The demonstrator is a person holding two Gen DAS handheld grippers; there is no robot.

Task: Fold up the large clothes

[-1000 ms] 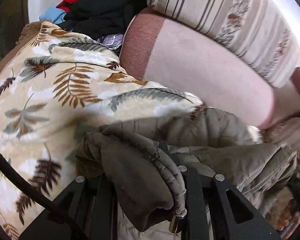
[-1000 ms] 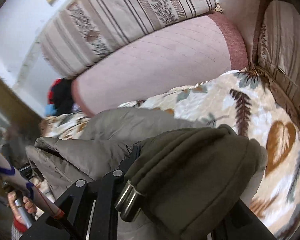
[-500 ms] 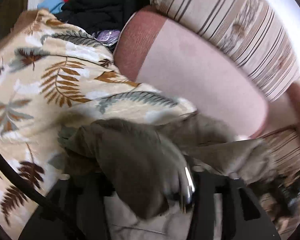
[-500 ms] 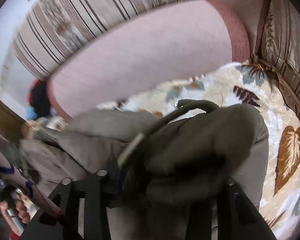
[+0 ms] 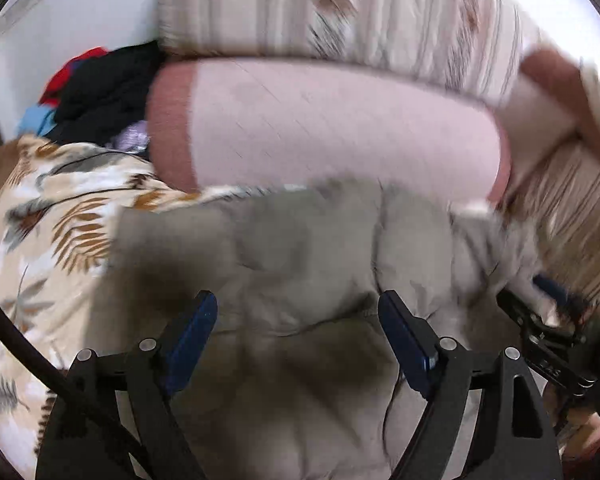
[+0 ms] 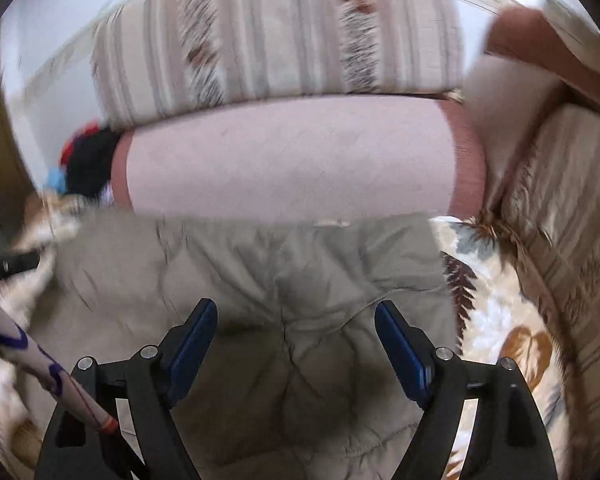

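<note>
Change since a second ago: the bunched olive cloth both my claws pinched has left them; the olive-grey padded jacket now lies spread flat.

Left claw: jaws opening, blue pads clear of fabric, nothing gripped, above the jacket.

Right claw: jaws opening, empty, above the jacket.

Jacket: on the cream leaf-print sofa cover, far edge against the pink bolster cushion at the seat's back edge.

Striped back cushion: above the bolster.

Pile of dark, red and blue clothes: far left corner of the sofa.
</note>
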